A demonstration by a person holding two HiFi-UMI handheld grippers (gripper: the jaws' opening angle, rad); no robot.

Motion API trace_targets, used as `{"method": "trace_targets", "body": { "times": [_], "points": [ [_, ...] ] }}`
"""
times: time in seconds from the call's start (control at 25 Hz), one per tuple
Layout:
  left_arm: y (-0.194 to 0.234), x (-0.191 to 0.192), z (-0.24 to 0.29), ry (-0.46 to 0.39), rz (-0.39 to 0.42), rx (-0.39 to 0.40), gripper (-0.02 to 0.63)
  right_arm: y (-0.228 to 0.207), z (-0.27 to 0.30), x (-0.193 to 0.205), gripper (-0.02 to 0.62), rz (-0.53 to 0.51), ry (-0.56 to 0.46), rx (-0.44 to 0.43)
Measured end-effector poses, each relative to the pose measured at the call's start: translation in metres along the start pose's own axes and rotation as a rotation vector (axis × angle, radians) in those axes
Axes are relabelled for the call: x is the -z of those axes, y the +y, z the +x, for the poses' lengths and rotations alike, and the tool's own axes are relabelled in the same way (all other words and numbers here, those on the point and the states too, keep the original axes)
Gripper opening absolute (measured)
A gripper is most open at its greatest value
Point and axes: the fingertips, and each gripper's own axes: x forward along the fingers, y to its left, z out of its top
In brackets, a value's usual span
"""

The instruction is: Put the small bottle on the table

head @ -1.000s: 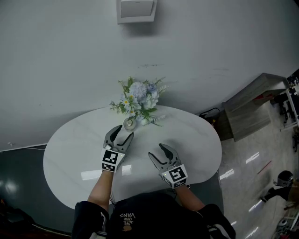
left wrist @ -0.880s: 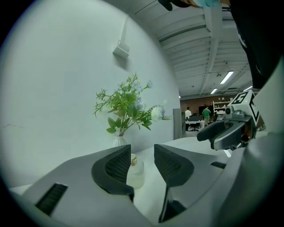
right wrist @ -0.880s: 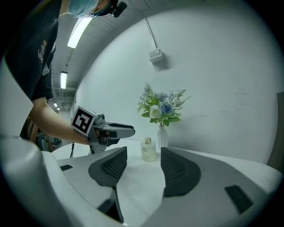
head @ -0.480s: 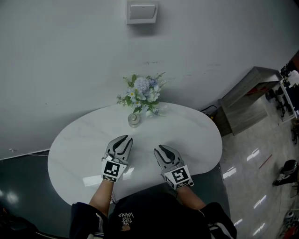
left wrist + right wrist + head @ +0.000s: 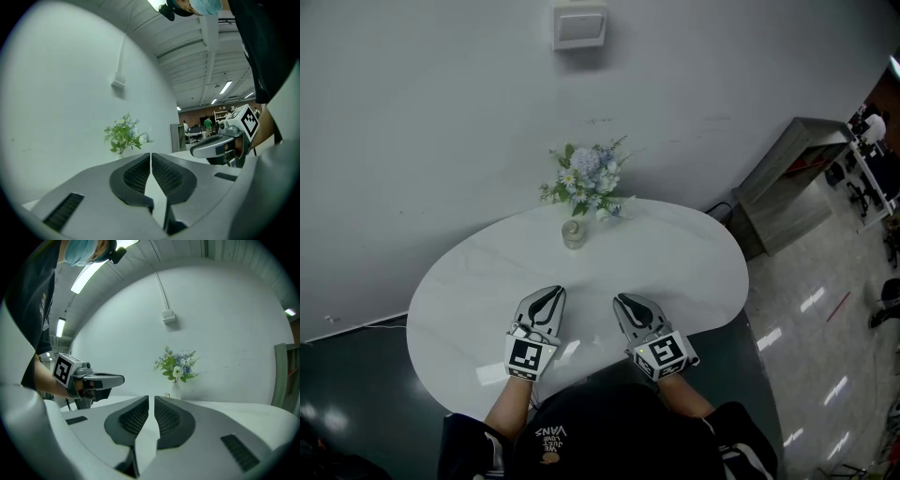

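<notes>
Your left gripper (image 5: 550, 294) is clenched, empty; right gripper (image 5: 624, 301) jaws are closing on nothing; small bottle (image 5: 573, 233) stands on the table (image 5: 694, 272) by the flowers (image 5: 586, 173), well apart from both

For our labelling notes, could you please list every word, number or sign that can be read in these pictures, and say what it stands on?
"VANS": on the person's black shirt, upside down in the head view; the smaller lines beside it are too small to read.
Marker cubes: only black-and-white square patterns, no letters or numbers.
Wall box: no print can be made out.
</notes>
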Motion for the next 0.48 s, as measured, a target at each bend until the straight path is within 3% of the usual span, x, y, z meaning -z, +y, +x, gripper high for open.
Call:
{"method": "trace_targets", "body": {
  "times": [0.48],
  "points": [
    [-0.032,0.007,-0.059,0.018,-0.041,0.051,0.02,0.027,-0.037,-0.002,0.058,0.011,-0.009,0.04]
  ]
}}
